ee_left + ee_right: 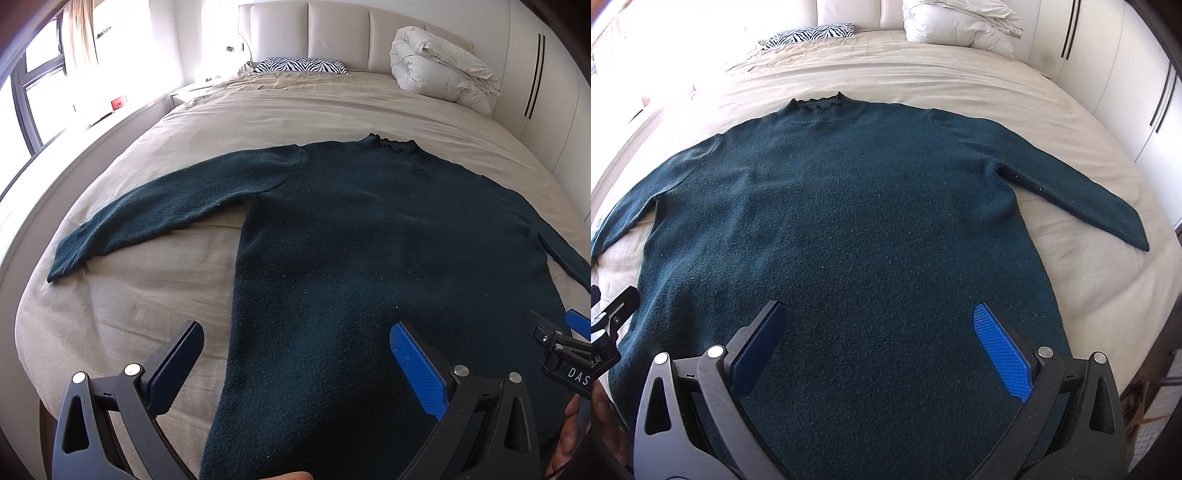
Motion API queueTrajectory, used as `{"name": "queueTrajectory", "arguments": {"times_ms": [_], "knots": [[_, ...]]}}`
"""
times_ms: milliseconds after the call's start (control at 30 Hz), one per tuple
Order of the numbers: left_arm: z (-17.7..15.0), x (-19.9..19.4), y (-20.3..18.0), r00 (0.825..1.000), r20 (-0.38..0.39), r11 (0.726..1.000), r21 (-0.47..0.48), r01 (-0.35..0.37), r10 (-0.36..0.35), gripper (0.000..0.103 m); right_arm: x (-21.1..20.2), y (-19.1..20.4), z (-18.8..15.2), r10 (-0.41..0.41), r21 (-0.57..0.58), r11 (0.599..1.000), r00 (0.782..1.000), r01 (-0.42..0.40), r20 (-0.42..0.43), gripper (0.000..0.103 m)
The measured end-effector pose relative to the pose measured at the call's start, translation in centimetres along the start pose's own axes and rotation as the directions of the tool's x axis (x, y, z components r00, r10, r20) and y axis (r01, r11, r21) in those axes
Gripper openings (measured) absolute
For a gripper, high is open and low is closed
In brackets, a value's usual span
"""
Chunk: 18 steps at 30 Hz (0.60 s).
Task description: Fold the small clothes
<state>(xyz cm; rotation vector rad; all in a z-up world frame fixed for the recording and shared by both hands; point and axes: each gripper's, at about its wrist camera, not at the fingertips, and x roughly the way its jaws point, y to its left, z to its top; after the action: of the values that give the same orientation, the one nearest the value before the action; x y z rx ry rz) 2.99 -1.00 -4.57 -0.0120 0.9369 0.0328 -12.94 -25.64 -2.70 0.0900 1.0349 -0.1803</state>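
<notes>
The dark green sweater lay flat across the middle of the beige bed, collar toward the top of the frame and both sleeves spread out to the sides. The left gripper hovered low in its frame over the sweater's left hem edge, jaws spread wide and holding nothing. The right gripper sat at bottom centre above the sweater's body, equally wide and empty.
</notes>
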Motion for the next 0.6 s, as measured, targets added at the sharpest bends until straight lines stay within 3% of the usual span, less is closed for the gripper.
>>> {"name": "queueTrajectory", "arguments": {"times_ms": [100,167,300,367,433,600], "knots": [[0.5,0.2,-0.1,0.999,-0.001,0.999,-0.022,0.038,-0.039,0.103,-0.1,-0.7,0.2,0.025,0.023,0.999,0.999,-0.026,0.023,0.103],[0.9,0.4,-0.2,0.998,0.0,0.997,-0.037,0.067,-0.067,0.103,-1.0,-1.9,0.5,0.067,0.055,0.996,0.994,-0.071,0.083,0.103],[2.0,0.6,-0.4,0.989,0.025,0.987,-0.063,0.145,-0.144,0.103,-2.5,-8.3,1.7,0.13,0.203,0.964,0.969,-0.173,0.208,0.103],[2.8,1.4,-0.8,0.979,-0.005,0.976,-0.075,0.203,-0.204,0.103,-2.4,-13.4,2.3,0.148,0.339,0.913,0.958,-0.228,0.247,0.103],[3.5,2.1,-1.2,0.972,-0.024,0.969,-0.087,0.23,-0.233,0.103,-1.7,-19.0,2.3,0.139,0.483,0.837,0.955,-0.255,0.263,0.103],[5.0,3.0,-3.4,0.985,0.004,0.984,-0.041,0.174,-0.174,0.103,0.6,-31.4,0.8,0.105,0.71,0.633,0.943,-0.309,0.317,0.103]]}}
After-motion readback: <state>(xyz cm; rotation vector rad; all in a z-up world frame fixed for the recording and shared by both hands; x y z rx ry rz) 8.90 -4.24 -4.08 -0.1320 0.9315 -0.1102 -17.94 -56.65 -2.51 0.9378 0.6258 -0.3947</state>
